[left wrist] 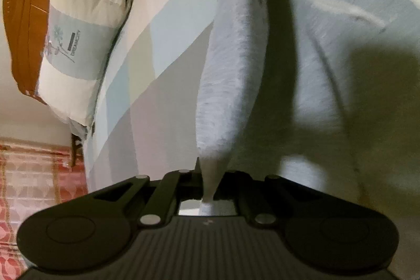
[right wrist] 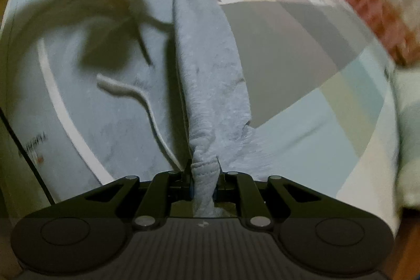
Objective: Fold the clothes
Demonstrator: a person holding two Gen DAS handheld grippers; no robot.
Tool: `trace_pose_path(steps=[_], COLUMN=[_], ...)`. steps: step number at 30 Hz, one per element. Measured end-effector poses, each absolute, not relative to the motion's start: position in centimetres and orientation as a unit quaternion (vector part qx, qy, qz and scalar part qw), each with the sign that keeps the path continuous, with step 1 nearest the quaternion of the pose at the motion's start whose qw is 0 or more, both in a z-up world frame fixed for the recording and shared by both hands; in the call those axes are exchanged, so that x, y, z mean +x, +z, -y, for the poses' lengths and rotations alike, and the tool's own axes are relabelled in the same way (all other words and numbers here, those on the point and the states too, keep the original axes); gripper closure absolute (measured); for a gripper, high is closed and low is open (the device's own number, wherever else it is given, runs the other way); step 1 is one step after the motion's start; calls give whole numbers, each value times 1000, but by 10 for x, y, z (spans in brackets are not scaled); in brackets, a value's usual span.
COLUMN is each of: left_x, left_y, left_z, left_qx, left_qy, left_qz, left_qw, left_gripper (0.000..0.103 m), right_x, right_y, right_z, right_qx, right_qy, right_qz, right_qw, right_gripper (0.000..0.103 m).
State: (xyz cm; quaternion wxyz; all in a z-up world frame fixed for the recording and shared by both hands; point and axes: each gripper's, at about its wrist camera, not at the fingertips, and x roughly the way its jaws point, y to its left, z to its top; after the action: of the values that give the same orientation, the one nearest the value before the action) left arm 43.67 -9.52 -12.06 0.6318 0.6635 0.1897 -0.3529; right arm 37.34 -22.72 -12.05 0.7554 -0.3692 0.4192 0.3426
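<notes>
So far we have only the lift: our left gripper (left wrist: 208, 190) is clenched on one end of a raised edge of the pale grey garment (right wrist: 207, 75), and our right gripper (right wrist: 204, 188) pinches the other end, the strip stretched between them above the bed (right wrist: 302, 49). The garment's body lies spread on the patchwork cover toward the bed's near edge. No finished fold shows; we judge carrying over, laying and smoothing remain.
</notes>
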Motion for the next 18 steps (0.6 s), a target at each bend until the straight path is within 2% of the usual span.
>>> trace_pose_path(steps=[8, 18], left_x=[371, 312], left_y=[-89, -101], left_z=[94, 97], left_qx=[636, 591], left_qy=[-420, -517], left_qz=[-237, -278], left_qw=[603, 553], left_gripper=[102, 102], right_x=[330, 269], right_y=[-121, -135], right_z=[235, 246], right_qx=[-484, -584], right_qy=[365, 430], right_qz=[-349, -285], right_qw=[714, 627], right_gripper=[89, 89])
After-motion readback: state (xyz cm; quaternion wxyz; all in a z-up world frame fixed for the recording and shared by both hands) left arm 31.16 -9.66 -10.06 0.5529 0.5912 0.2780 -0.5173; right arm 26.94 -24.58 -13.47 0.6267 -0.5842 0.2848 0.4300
